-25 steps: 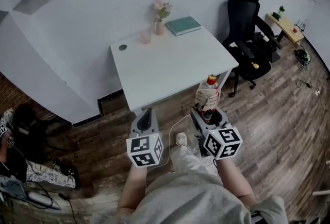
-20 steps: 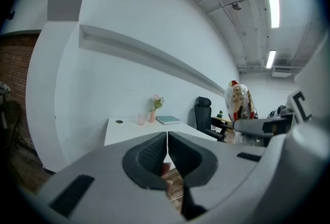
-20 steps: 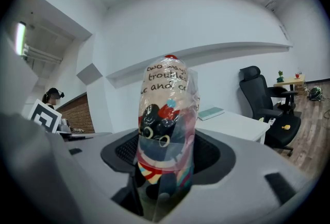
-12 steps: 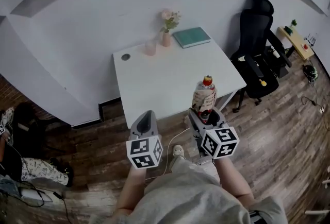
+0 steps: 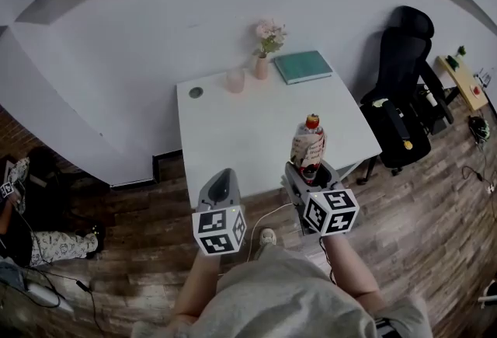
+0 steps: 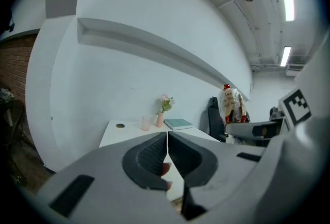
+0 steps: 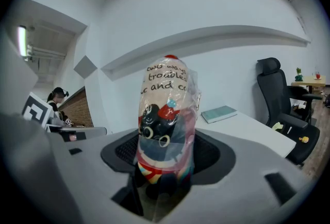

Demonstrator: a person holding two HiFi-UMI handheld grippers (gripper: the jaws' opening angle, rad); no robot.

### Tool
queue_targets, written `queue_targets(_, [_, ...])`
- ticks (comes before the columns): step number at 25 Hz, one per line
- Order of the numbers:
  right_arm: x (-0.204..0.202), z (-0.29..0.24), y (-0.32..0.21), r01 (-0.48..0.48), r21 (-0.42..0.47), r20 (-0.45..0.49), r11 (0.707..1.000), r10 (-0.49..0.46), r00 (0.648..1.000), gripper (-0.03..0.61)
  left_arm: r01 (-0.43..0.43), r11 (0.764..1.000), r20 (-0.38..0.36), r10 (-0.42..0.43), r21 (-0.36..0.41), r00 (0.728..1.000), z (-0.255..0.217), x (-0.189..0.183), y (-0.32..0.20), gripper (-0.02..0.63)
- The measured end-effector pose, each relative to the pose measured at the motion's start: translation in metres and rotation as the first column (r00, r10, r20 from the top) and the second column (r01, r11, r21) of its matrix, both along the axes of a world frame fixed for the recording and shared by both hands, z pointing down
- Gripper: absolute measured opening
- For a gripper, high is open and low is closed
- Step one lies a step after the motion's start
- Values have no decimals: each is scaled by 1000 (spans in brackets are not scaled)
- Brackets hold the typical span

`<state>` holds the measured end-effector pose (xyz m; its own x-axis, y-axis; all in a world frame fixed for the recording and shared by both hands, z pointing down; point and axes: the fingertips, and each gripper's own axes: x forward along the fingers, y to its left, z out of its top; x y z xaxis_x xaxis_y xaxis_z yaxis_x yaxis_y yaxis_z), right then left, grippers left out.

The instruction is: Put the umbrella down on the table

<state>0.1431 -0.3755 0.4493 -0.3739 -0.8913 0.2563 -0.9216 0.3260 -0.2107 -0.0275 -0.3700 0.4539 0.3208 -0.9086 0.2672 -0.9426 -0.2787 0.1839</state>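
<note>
A folded umbrella (image 5: 309,145) (image 7: 165,115) in a clear printed sleeve with a red tip stands upright between the jaws of my right gripper (image 5: 305,170) (image 7: 164,158), which is shut on it. It hangs over the near right edge of the white table (image 5: 248,134). The umbrella (image 6: 230,104) also shows at the right of the left gripper view. My left gripper (image 5: 221,187) (image 6: 167,151) is shut with nothing in it, just short of the table's near edge.
At the table's far edge stand a pink cup (image 5: 235,81), a vase of flowers (image 5: 265,49) and a teal book (image 5: 303,66); a round grommet (image 5: 196,92) sits at the far left. A black office chair (image 5: 404,95) stands right of the table.
Both grippers and the held umbrella have come closer to the table; the umbrella now hangs over its near right edge instead of over the floor.
</note>
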Motion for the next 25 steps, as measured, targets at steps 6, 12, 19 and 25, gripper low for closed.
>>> queue_targets(6, [2, 20, -47, 39, -45, -33, 998, -41, 999, 268, 27, 1000, 7, -27, -16, 1000, 10, 4, -34, 8])
queue_targets(12, [0, 46, -90, 85, -109, -57, 990, -91, 994, 268, 47, 999, 5, -47, -19, 999, 17, 8, -64, 8])
queue_targets(19, [-2, 81, -134, 126, -201, -86, 971, -145, 986, 268, 70, 997, 10, -70, -39, 998, 27, 10, -92, 8])
queue_targets(25, [-1, 121, -164, 139, -306, -124, 942, -184, 975, 268, 99, 993, 12, -98, -69, 995, 40, 7, -112, 8])
